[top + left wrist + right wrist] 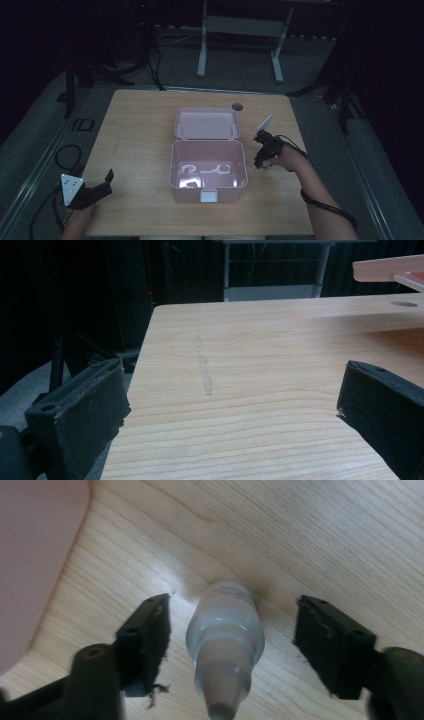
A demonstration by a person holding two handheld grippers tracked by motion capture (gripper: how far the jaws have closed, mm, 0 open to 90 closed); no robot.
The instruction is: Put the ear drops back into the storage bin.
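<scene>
The wooden bench [145, 130] carries everything here, and a pale streak runs along its grain toward the left side, plain in the left gripper view. At its middle sits a pink plastic box [208, 172] with its hinged lid [206, 123] thrown back flat behind it and a white latch [208, 195] on the front wall; the pale shapes inside are too dim to make out. At the bench's near left corner the left hand-held gripper [102, 185] rests low, its jaws spread wide with only bare wood between them, a grey three-cornered plate on top. To the right of the box the right hand-held gripper [261, 162] points down at the bench. In the right gripper view a small white dropper bottle [227, 632] stands between its jaws, nozzle toward the camera and a corner of the box just beside; a clear gap shows on either side of the bottle, so the pads [150, 640] straddle it without pressing it. A label wraps the bottle's body, but its fine print is too blurred to read, and no brand can be made out.
</scene>
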